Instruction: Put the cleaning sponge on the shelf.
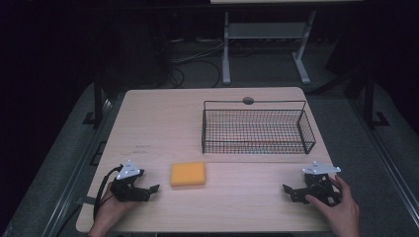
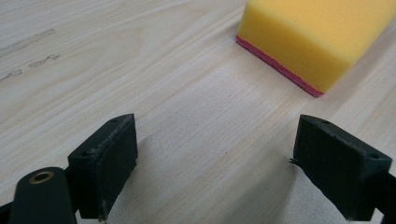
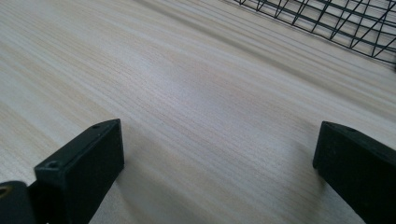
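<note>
A yellow sponge [image 1: 188, 174] with a thin red underside lies flat on the wooden table [image 1: 163, 123], near the front and left of centre. My left gripper [image 1: 154, 189] rests low on the table just left of the sponge, jaws spread wide with bare wood between them. In the left gripper view the sponge [image 2: 317, 37] sits ahead and to the right of my left gripper [image 2: 215, 158]. My right gripper [image 1: 287, 190] lies at the front right, open, pointing left. The right gripper view has my right gripper [image 3: 219, 172] over bare wood.
A black wire basket [image 1: 257, 129] stands at the back right of the table, its mesh corner [image 3: 336, 23] at the top of the right gripper view. A round grommet [image 1: 248, 100] sits at the far edge. Desk legs and cables lie on the floor beyond.
</note>
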`<state>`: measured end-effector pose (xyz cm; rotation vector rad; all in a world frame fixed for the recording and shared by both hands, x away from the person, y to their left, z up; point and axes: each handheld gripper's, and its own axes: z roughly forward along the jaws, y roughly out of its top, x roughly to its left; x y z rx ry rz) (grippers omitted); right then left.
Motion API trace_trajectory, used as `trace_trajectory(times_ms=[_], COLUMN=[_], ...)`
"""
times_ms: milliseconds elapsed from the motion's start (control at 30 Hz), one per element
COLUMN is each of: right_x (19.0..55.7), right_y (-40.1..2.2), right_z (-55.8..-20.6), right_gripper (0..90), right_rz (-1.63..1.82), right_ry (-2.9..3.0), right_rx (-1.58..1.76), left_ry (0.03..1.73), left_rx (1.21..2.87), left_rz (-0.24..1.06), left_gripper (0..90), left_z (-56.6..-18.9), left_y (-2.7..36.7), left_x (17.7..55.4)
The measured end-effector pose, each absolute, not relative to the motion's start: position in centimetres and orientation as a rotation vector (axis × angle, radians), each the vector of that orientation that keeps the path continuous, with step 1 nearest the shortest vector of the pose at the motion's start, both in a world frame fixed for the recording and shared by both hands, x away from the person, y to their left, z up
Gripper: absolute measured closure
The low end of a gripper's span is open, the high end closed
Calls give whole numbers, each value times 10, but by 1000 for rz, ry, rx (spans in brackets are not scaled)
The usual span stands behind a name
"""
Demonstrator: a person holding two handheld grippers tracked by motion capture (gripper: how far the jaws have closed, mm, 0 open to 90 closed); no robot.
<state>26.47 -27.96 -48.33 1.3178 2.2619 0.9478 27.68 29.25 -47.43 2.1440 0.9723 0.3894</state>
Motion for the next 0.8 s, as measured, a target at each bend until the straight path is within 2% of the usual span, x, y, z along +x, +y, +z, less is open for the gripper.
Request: trace_trajectory(times_ms=[300,400,633,800], right_x=[265,265,265,265], right_y=[-280,-280,-280,-280], right_z=[-483,-483,-483,-483], right_gripper=[13,13,13,13], right_rz=[948,948,948,948], right_ry=[2262,2262,2262,2262], right_rx=[1318,1318,1319,1319], left_ry=[959,972,989,982], left_rx=[2168,2165,2173,2206], left_rz=[422,422,404,347], left_gripper=[145,196,423,691], left_z=[-474,-472,-466,-456], left_y=[291,291,293,290], left_x=[275,275,275,279])
